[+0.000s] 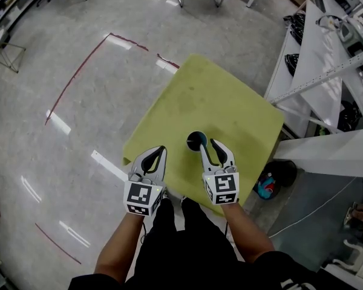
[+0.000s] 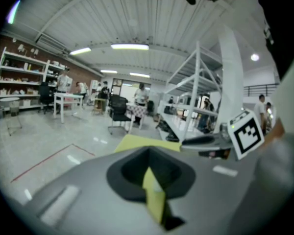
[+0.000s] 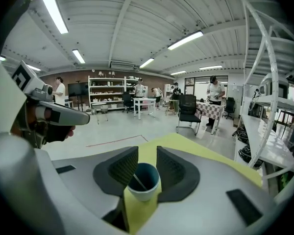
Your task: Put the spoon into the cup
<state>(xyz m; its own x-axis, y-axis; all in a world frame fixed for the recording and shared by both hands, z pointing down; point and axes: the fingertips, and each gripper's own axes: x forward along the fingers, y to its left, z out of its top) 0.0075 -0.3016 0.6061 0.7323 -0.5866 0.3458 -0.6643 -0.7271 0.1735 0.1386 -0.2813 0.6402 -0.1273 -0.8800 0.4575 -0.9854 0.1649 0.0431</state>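
The spoon [image 3: 137,180] stands in the cup [image 3: 143,187], handle leaning on the inner wall, so the task looks done and nothing needs holding. That fits the right gripper [image 3: 147,153]: its jaws stand apart on either side of the cup without pressing on it, which I take for a let-go (the cup stands upright on its own). The cup [image 1: 196,140] sits on the yellow table [image 1: 218,101], toward the near edge and well in from the corners, probably so both hands reach it easily. The right gripper [image 1: 207,142] hovers just beside it. The left gripper [image 1: 160,150] hangs over the near edge toward the left corner, apart from the cup and seemingly idle. In its own view the left gripper [image 2: 148,153] has its jaws together with nothing between them. Count: one cup, one spoon, one table, two grippers.
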